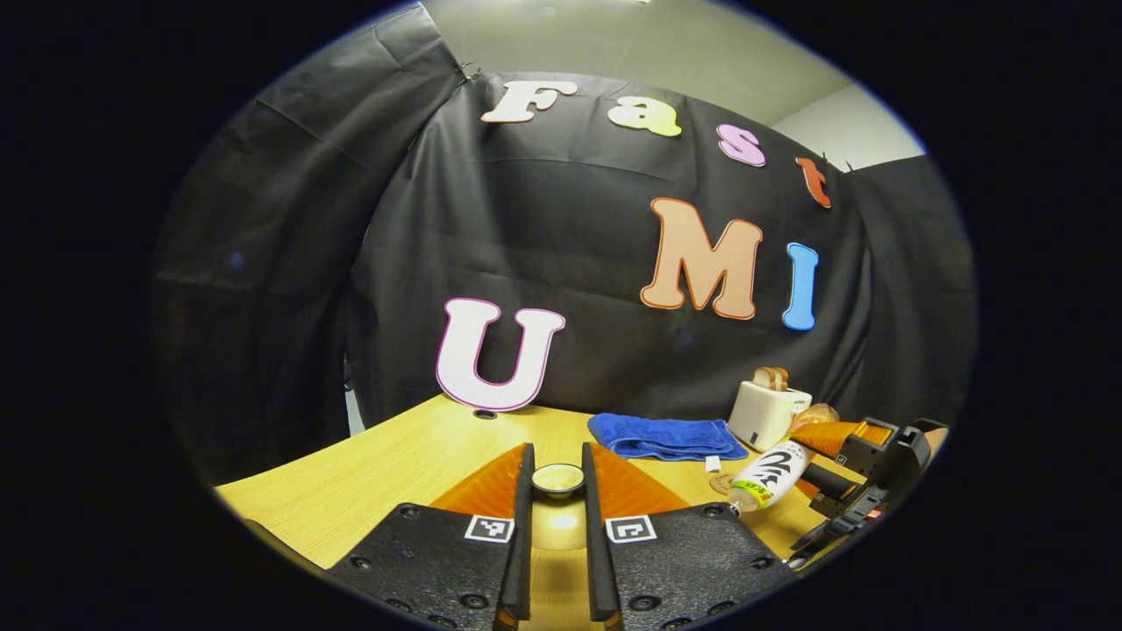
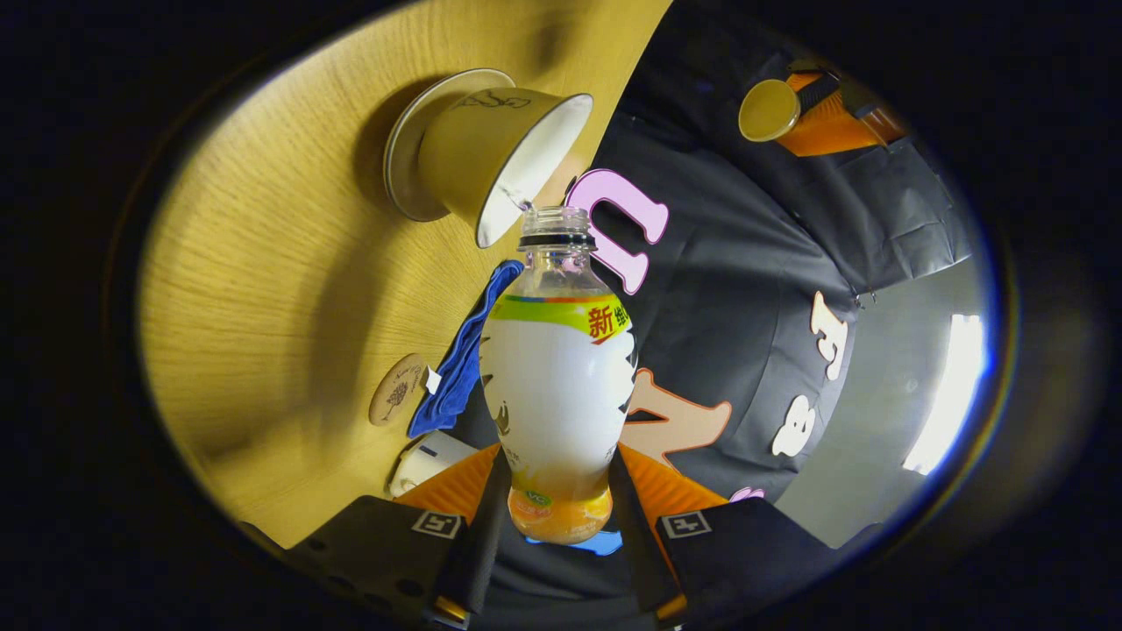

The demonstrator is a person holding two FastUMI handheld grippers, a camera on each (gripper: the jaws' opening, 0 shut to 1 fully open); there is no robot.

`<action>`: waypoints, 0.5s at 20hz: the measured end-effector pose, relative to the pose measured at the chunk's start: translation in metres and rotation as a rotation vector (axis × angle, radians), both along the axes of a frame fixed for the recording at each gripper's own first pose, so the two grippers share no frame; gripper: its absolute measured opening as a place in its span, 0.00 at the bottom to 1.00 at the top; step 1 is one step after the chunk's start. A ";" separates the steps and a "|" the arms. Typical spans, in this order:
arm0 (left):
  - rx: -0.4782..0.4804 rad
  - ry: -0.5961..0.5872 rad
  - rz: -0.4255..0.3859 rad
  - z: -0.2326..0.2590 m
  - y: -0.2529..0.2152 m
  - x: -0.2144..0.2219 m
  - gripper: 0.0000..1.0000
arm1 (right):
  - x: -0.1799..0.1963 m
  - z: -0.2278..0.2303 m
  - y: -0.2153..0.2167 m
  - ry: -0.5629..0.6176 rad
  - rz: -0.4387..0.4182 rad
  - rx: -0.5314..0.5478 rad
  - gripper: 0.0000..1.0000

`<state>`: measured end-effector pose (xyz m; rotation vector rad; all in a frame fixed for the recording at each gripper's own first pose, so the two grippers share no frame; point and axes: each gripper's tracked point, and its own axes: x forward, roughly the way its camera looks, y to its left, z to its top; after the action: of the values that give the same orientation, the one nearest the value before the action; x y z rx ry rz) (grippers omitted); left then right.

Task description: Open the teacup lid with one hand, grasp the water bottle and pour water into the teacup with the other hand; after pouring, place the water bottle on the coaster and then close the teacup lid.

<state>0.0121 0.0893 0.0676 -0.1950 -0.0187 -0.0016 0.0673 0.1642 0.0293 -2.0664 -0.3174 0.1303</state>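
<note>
My right gripper [image 2: 558, 469] is shut on the lower part of the water bottle [image 2: 558, 386]. The bottle has a white label and no cap, and it is tipped with its mouth at the rim of the teacup [image 2: 500, 145]. The cup stands open on its saucer [image 2: 405, 166] on the wooden table. My left gripper [image 1: 557, 466] is shut on the round teacup lid [image 1: 557, 480] and holds it above the table, off to the side. In the left gripper view the tilted bottle [image 1: 770, 476] shows at the right. The round coaster [image 2: 396, 388] lies bare beside the blue towel.
A folded blue towel [image 1: 666, 436] lies at the back of the table [image 1: 394, 464], with a white toaster [image 1: 764, 414] holding bread to its right. The coaster [image 1: 720, 483] sits in front of the towel. Black cloth walls close off the back and sides.
</note>
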 end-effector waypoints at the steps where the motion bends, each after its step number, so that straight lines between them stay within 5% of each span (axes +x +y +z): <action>1: 0.000 -0.001 0.000 -0.001 0.000 0.000 0.23 | 0.000 0.001 0.001 -0.002 0.007 -0.010 0.67; 10: 0.004 -0.013 0.000 0.004 0.000 -0.001 0.22 | -0.003 -0.010 0.001 0.022 0.007 0.009 0.67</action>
<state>0.0112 0.0892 0.0715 -0.1909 -0.0318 -0.0024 0.0639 0.1655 0.0190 -2.0540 -0.3113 0.1554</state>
